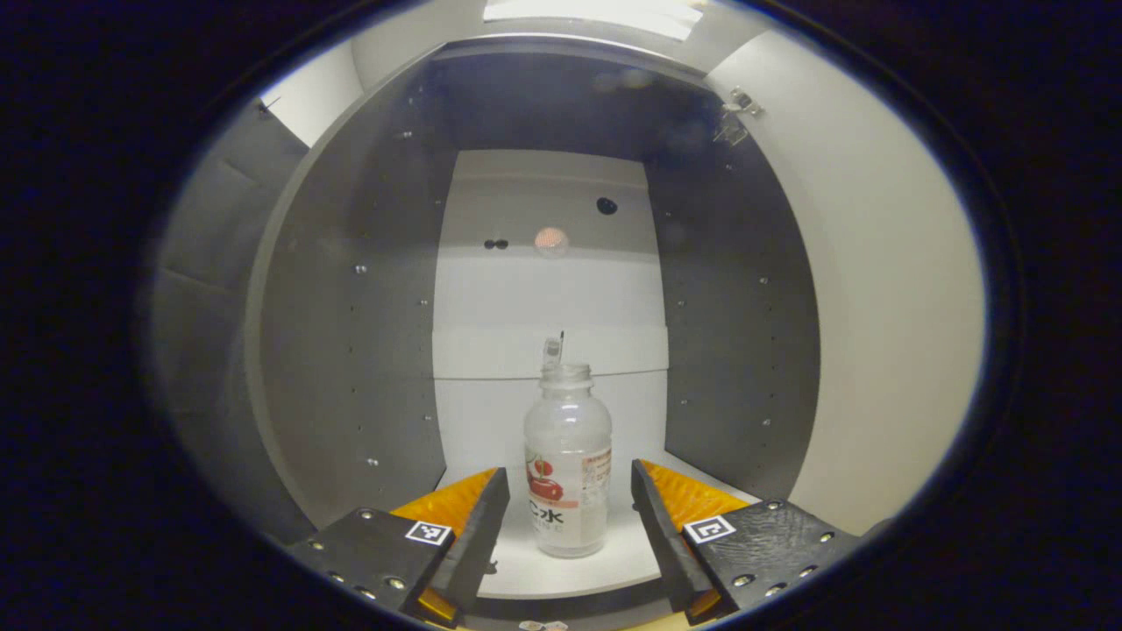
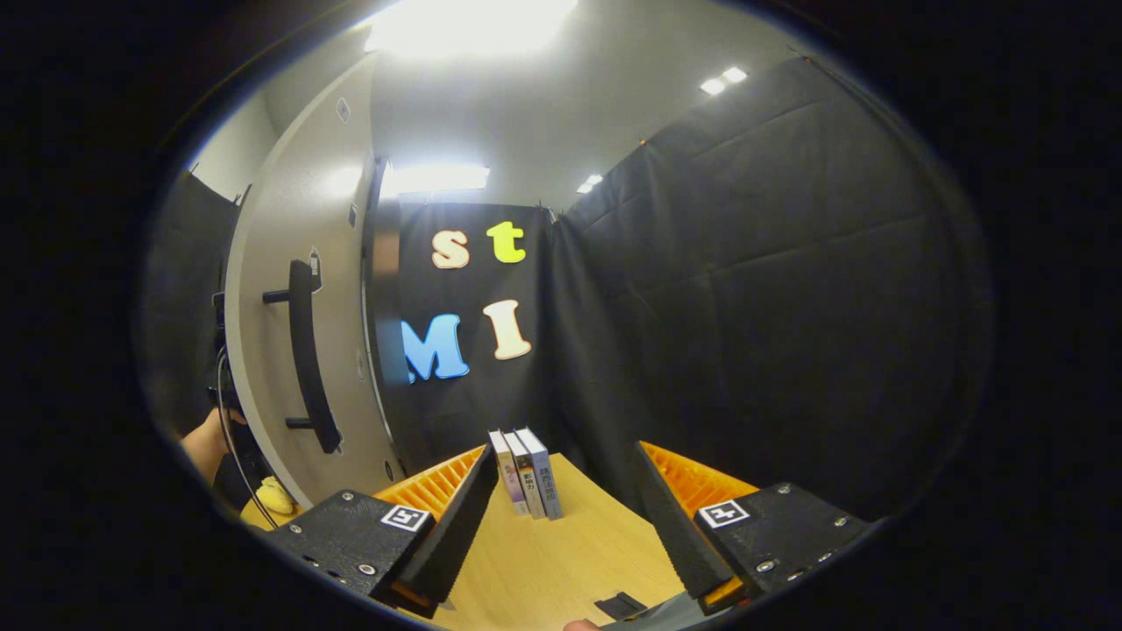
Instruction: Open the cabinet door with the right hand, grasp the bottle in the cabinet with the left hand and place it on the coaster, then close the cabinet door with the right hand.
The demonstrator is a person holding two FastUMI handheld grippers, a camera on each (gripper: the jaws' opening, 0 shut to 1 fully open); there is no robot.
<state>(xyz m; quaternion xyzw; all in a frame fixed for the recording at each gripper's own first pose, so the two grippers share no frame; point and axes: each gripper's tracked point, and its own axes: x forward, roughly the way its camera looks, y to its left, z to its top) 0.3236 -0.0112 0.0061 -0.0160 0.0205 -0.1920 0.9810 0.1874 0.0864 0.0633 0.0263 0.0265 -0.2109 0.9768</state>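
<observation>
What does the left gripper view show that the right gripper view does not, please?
Left gripper view: the cabinet interior, with the capless bottle upright between the open left tongs, not yet gripped. Right gripper view: the door's outer face with its handle, three books on the table, and the open right tongs. Both: the open cabinet door.
</observation>
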